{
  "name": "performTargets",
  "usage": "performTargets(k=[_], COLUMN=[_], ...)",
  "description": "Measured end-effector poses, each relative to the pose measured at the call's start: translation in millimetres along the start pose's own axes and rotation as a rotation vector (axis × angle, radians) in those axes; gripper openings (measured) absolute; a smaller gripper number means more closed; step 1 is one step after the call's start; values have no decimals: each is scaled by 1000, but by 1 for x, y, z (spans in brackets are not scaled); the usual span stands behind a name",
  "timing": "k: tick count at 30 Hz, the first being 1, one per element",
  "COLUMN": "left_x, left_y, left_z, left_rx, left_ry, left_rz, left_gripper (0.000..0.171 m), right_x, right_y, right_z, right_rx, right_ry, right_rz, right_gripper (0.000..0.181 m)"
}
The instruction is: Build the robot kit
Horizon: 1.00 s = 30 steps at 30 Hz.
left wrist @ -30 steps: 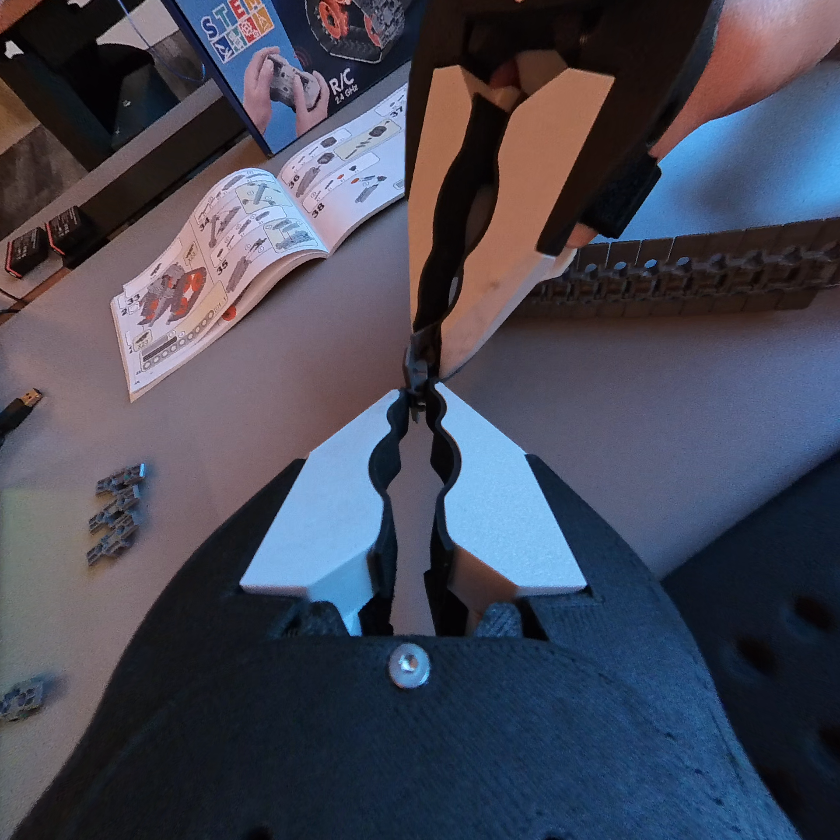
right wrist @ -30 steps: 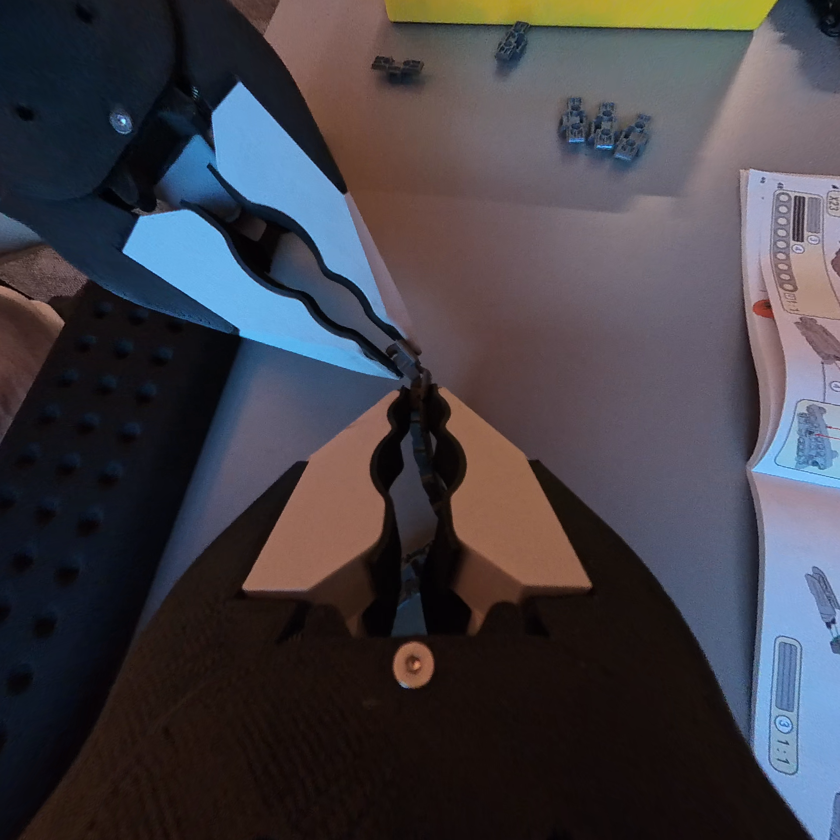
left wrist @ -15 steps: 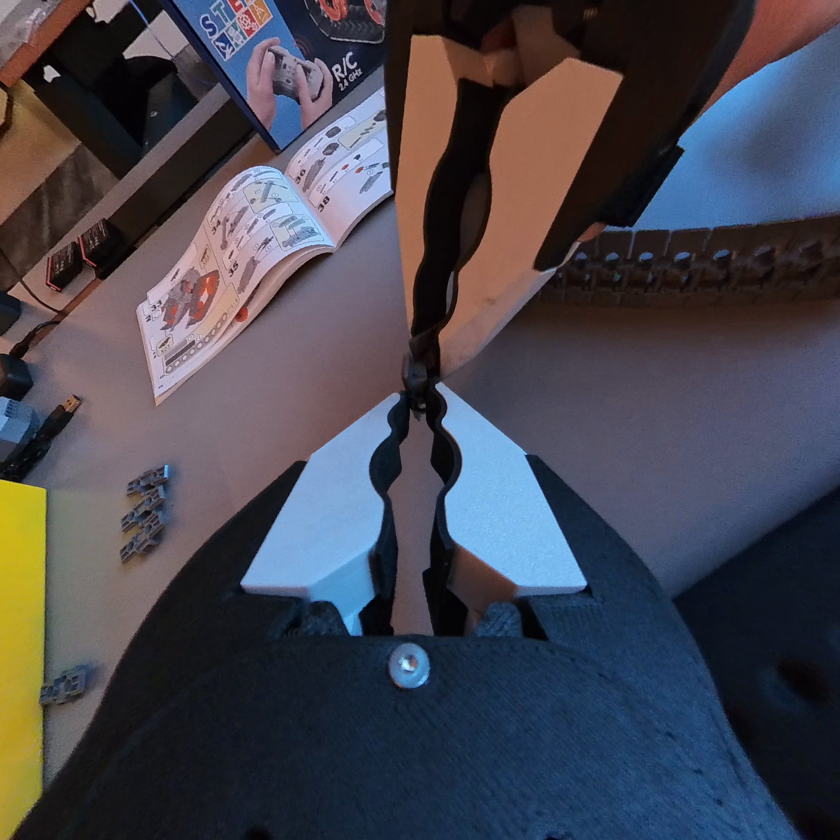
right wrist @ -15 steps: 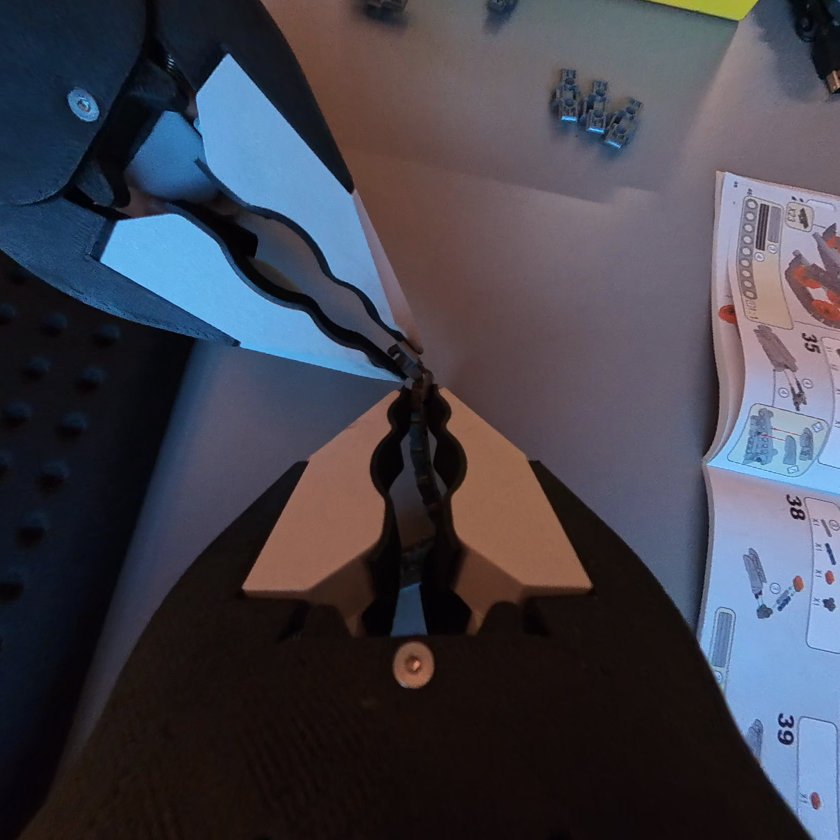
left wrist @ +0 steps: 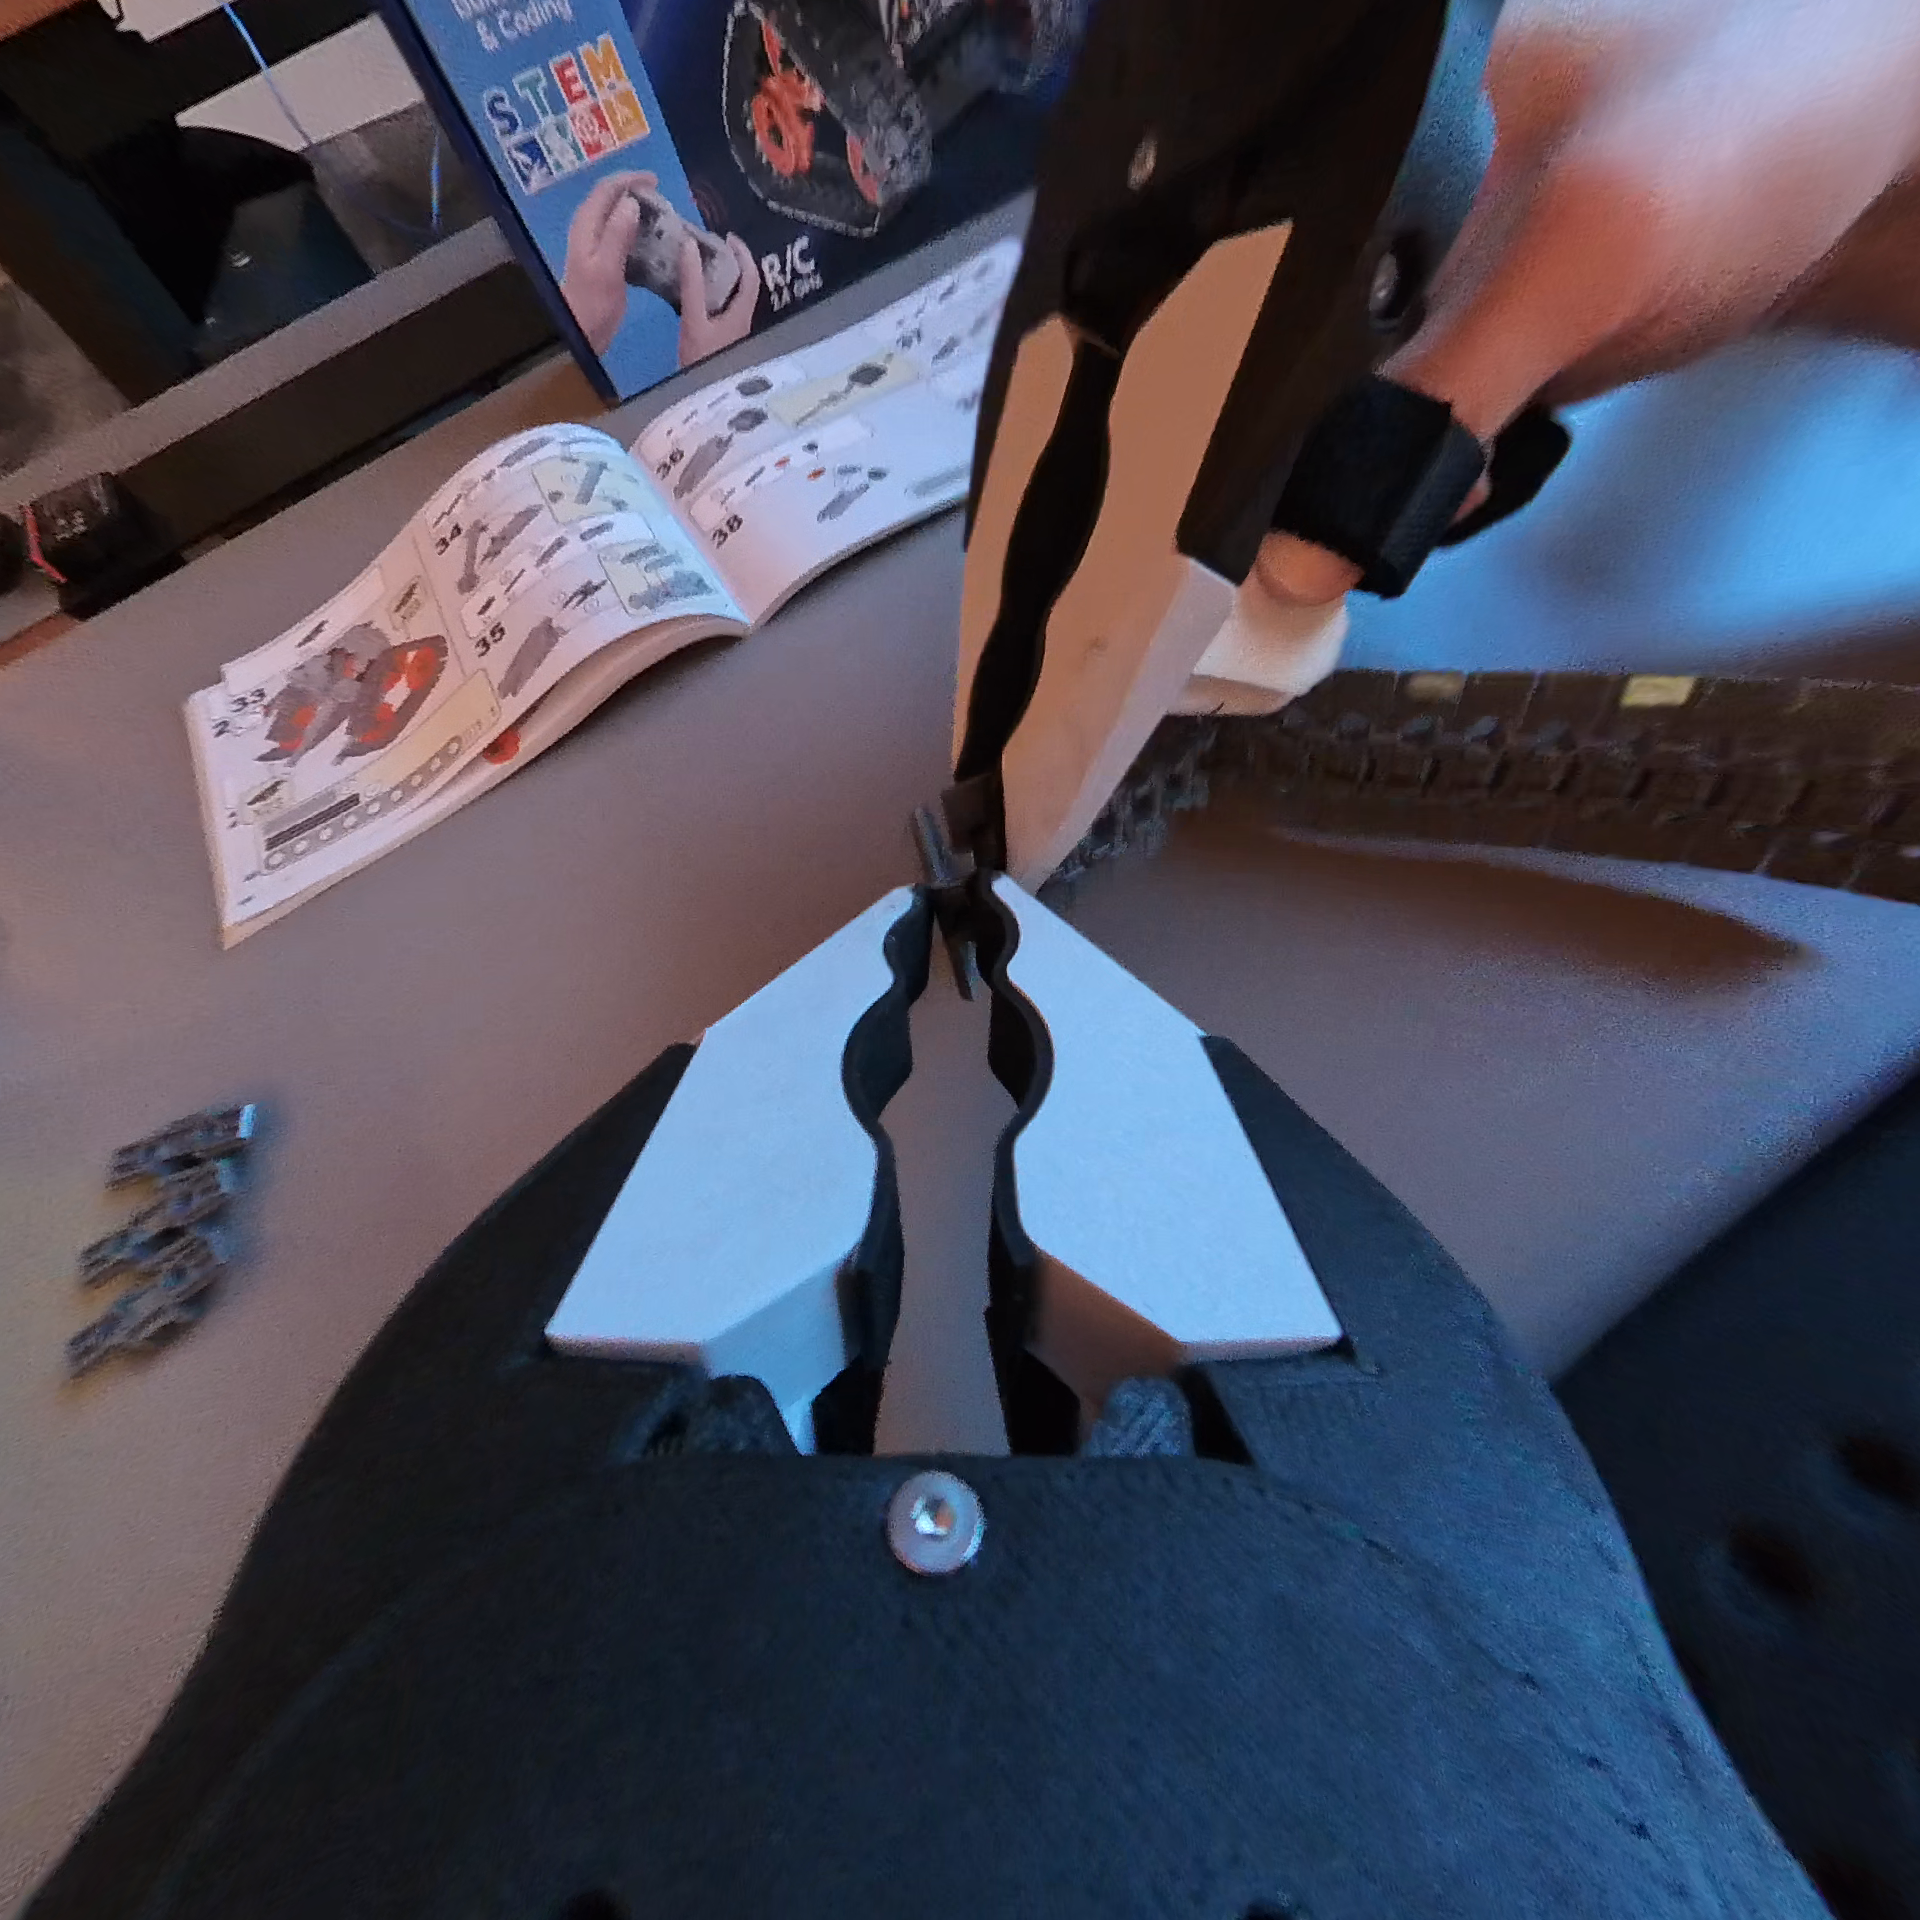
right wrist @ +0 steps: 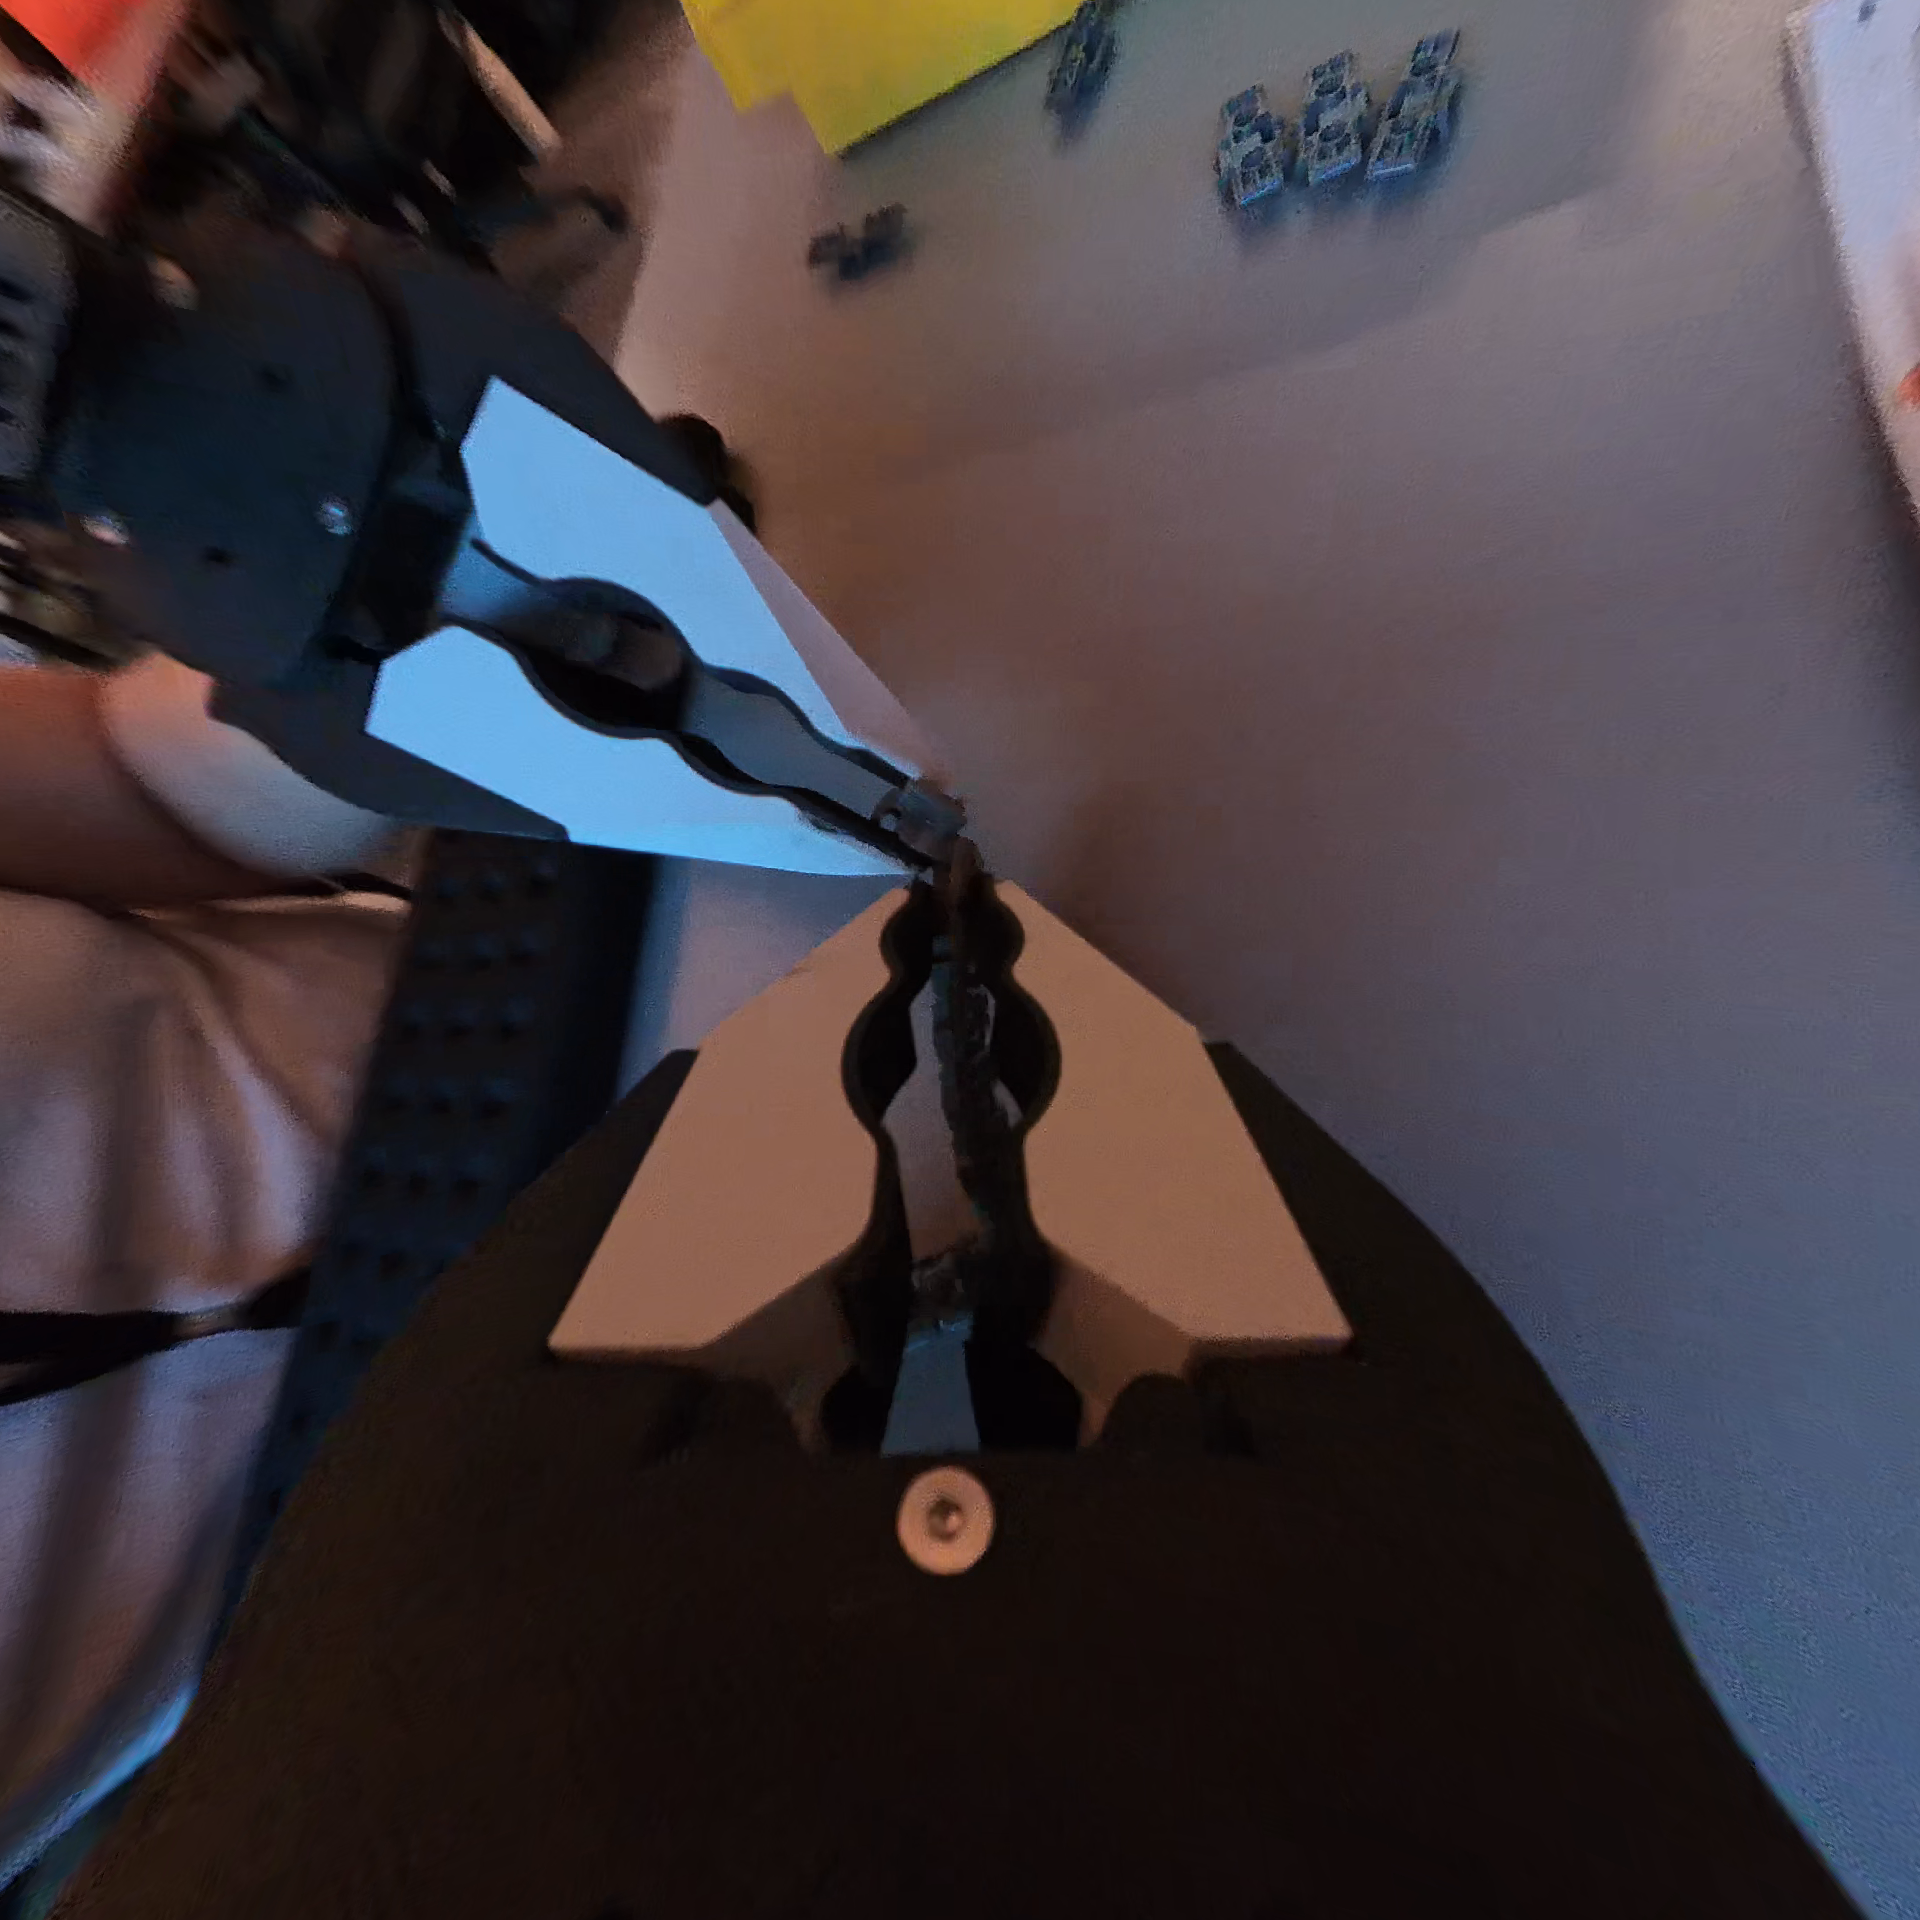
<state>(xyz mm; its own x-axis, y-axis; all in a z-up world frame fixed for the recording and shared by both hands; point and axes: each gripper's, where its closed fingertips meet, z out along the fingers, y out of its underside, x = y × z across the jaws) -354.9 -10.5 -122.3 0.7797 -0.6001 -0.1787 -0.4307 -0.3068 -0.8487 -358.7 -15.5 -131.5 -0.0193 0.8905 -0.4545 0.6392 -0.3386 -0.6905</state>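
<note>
Pinching tip to tip above the grey table (left wrist: 520, 1018), both grippers meet over small dark grey parts. Left gripper (left wrist: 961, 914): white fingers drawn nearly together, clamped at the very tips on a small grey track link (left wrist: 940, 842); the wavy gap behind the tips shows bare table. Right gripper (right wrist: 951, 894): fingers likewise closed, clamped on the end of a track chain (right wrist: 971, 1070) that runs back between them and down toward the table. In the left wrist view the right gripper comes down steeply from above, a hand (left wrist: 1621, 208) with a black strap behind it, and the chain lies stretched along the table behind it to the right. Link and chain end touch where the two sets of tips meet; whether they are joined I cannot tell, frames blurred there. Around: open instruction booklet (left wrist: 520, 623) lying flat, far left of the tips; blue product box (left wrist: 644, 177) standing behind it; a group of loose grey links (left wrist: 156, 1236) at the left edge, well apart from the grippers. Right wrist view: three loose links in a row (right wrist: 1340, 125) at the top, a yellow sheet (right wrist: 883, 62) near them, a dark studded plate (right wrist: 468, 1091) at the left under the left gripper.
</note>
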Motion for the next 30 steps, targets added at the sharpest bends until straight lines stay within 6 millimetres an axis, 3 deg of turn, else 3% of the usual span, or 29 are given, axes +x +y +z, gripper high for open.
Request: performTargets(k=[7,11,16,27,30], left_x=[-1,-6,0,5,4], left_y=[-7,-14,-7,-1,-4], left_z=[-8,-17,-13,3,2], left_rx=[53,100,40,-40,-15], left_ry=[57,151,296,291,308], left_rz=[-73,-237,-395,-343,-370], left_gripper=[4,4,15,5,5], right_x=[0,0,0,1,0], right_y=[3,3,4,6,7], right_z=[0,-2,-1,-2,-3], right_rx=[23,48,60,101,104], right_ry=[-83,-137,-190,-275,-326], right_rz=[112,190,250,309,344], right_gripper=[7,6,6,6,16])
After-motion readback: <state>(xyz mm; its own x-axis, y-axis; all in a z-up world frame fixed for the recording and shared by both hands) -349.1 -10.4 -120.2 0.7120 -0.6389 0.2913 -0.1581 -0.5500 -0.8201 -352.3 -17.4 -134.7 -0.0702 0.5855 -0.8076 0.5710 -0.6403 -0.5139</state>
